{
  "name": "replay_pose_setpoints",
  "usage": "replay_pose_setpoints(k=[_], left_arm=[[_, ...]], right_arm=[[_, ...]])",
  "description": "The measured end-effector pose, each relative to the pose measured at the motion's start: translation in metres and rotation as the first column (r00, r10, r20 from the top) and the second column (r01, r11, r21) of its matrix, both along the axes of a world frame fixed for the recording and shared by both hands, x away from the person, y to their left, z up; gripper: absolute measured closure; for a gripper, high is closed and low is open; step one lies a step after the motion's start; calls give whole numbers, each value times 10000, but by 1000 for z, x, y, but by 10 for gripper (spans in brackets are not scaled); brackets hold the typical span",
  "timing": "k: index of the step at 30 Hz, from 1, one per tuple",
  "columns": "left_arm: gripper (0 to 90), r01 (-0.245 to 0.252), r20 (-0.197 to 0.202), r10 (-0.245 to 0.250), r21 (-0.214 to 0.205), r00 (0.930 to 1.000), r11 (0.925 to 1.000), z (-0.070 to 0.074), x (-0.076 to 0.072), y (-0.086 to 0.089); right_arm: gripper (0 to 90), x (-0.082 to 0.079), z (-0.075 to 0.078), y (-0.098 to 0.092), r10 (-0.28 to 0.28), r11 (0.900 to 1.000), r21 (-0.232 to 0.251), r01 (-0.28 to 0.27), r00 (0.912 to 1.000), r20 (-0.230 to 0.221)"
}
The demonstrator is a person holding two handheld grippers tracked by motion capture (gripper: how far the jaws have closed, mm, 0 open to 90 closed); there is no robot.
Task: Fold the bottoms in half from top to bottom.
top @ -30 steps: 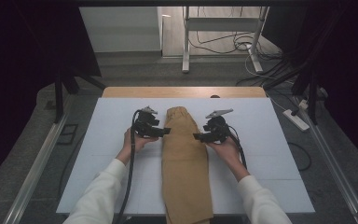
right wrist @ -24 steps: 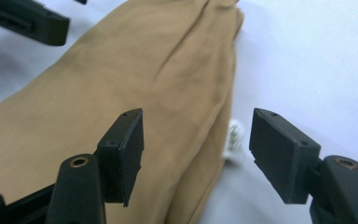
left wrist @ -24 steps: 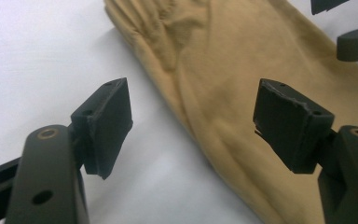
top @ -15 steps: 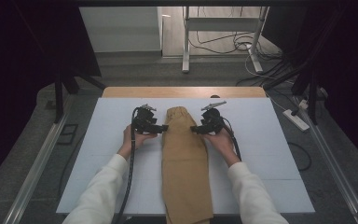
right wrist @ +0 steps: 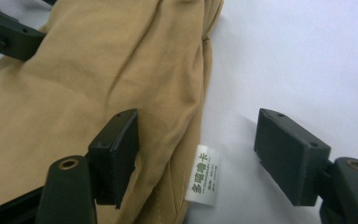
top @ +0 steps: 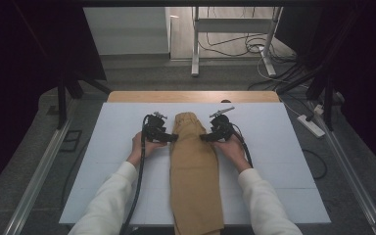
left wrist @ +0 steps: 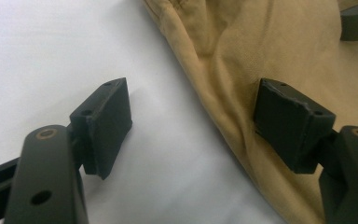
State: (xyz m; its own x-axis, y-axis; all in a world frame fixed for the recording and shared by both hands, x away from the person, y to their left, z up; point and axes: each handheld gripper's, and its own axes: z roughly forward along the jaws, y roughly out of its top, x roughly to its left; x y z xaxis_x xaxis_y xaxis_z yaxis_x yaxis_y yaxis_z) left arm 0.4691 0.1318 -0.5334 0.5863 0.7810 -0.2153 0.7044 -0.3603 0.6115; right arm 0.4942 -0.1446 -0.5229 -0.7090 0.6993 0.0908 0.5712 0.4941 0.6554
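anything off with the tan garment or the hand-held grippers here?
Nothing damaged or spilled. The folded tan garment lies lengthwise on the white mat, its near end overhanging the edge. A white care label sticks out from its side seam. Both hand-held grippers, left and right, flank it, open.

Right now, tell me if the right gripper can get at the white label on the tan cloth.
Probably yes. The right gripper has open jaws that have just been widening, and the label on the cloth's edge lies between them with nothing over it on the white table.
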Motion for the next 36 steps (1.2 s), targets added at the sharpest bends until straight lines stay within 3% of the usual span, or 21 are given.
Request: replay_pose_setpoints(k=[4, 7, 10, 13, 18, 21, 27, 36], left_arm=[[275, -2, 21, 2, 29, 10000, 10000, 0, -1, -2], [361, 250, -47, -251, -127, 9997, 9996, 1, -3, -5], [460, 514, -32, -514, -83, 9987, 9986, 1, -7, -10], [567, 715, -178, -721, -336, 9972, 9969, 1, -8, -9], [766, 983, -394, -1009, -648, 9941, 9931, -1, -8, -8], [829, 1098, -357, -1124, -684, 9930, 9916, -1, -9, -7], [850, 1150, -155, -1159, -509, 9931, 9921, 2, -11, -9], [851, 1305, 712, -1273, -417, 9893, 9906, 21, -14, -9]], right_arm=[[318, -1, -1, 4, 179, 9997, -156, -177, 9997, 162], [369, -2, -1, 6, 409, 9991, 52, -409, 9991, 70], [529, -3, 0, 8, 689, 9975, 146, -688, 9976, -26], [657, -5, 0, 9, 903, 9957, 242, -897, 9956, -265], [801, -6, 1, 9, 1175, 9929, 226, -1168, 9924, -376], [817, -8, 3, 10, 1299, 9915, 22, -1299, 9914, -173], [825, -12, 9, 11, 1391, 9902, -124, -1390, 9902, 154], [826, -15, 23, 5, 1301, 9911, 201, -1316, 9894, 646]])
